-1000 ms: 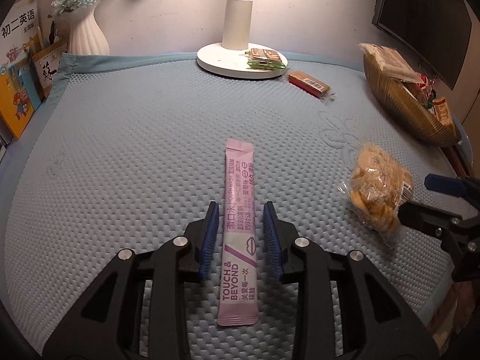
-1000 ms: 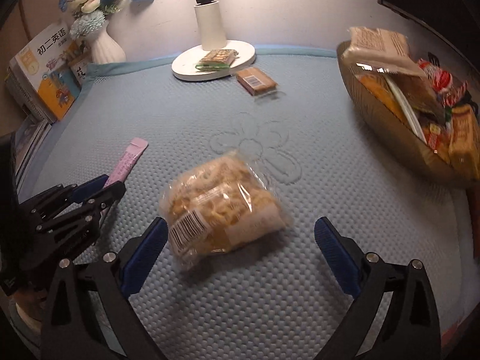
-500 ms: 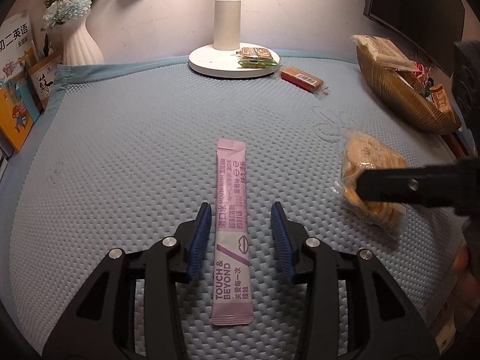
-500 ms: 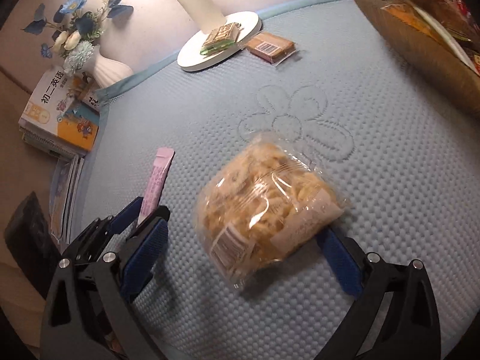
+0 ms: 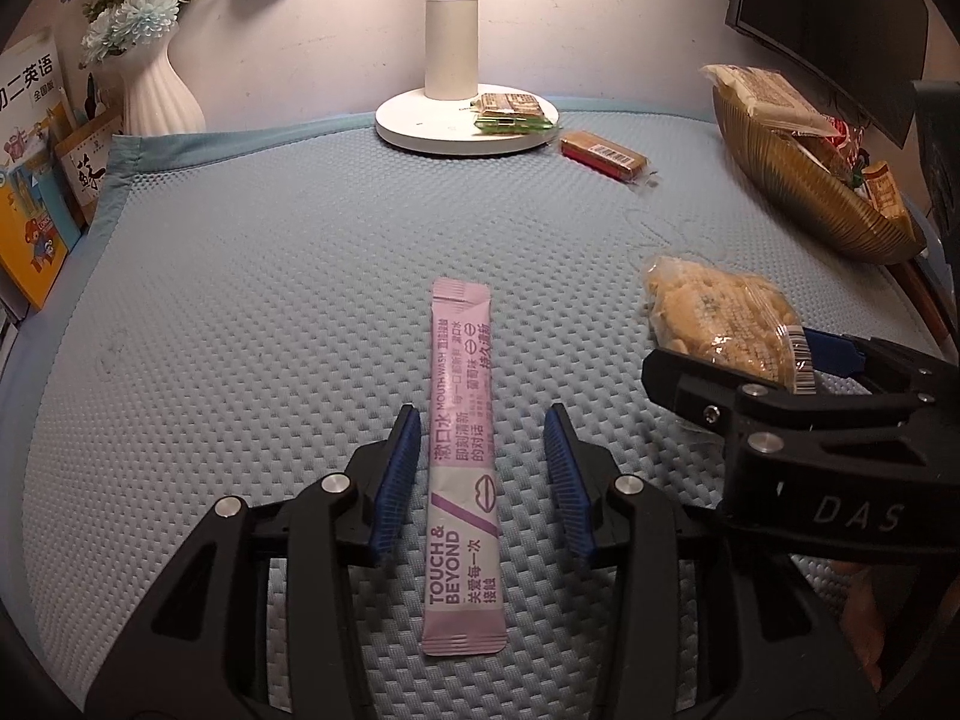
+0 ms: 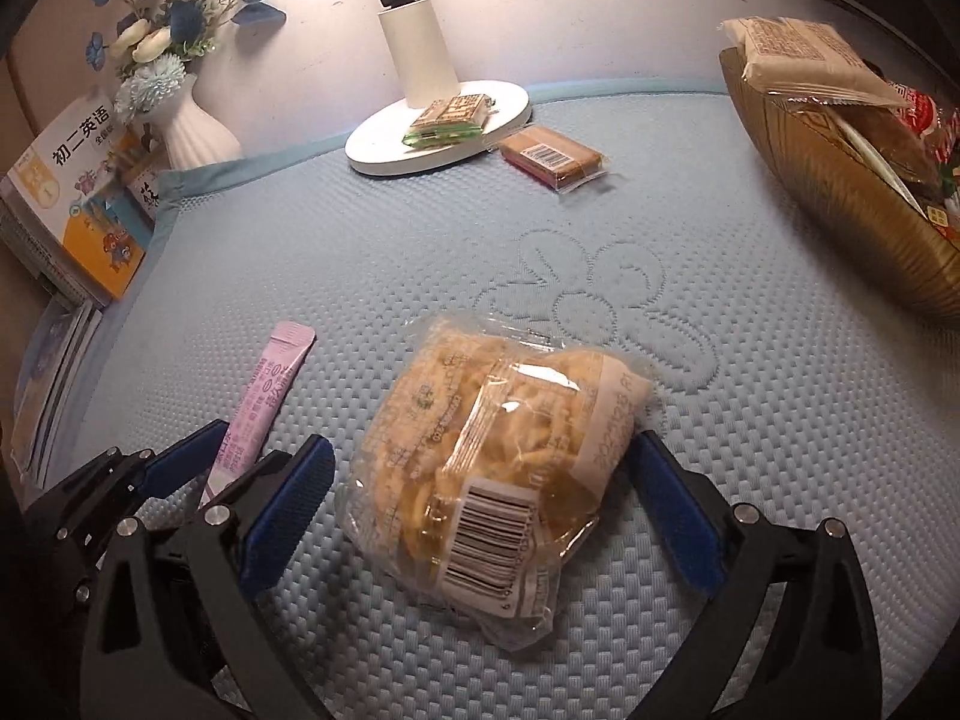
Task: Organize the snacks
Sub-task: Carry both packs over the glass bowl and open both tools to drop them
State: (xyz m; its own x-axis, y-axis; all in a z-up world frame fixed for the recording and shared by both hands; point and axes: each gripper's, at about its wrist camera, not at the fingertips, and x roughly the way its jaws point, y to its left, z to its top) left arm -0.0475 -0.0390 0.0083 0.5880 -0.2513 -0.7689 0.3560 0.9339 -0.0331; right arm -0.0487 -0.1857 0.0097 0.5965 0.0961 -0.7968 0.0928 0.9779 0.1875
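A pink mouthwash sachet (image 5: 462, 450) lies flat on the blue mat, pointing away from me. My left gripper (image 5: 480, 474) is open and straddles its middle, with both blue pads clear of it. To the right, a clear bag of yellow snacks (image 6: 498, 450) rests on the mat between the wide-open jaws of my right gripper (image 6: 480, 453). The right pad sits at the bag's edge, while the left pad stands a little off it. The right wrist view also shows the sachet (image 6: 264, 396) and the left gripper (image 6: 210, 468). In the left wrist view the bag (image 5: 720, 324) lies just beyond the right gripper (image 5: 780, 384).
A golden basket (image 5: 798, 192) holding several snack packs stands at the right edge. A white lamp base (image 5: 420, 120) at the back carries a green wafer pack (image 5: 510, 111), with an orange-brown bar (image 5: 603, 156) beside it. A white vase (image 5: 156, 96) and books (image 5: 30, 180) stand at the left.
The right gripper has come forward so that the snack bag now lies between its jaws. The left gripper's jaws have spread a little wider around the sachet, which has not moved.
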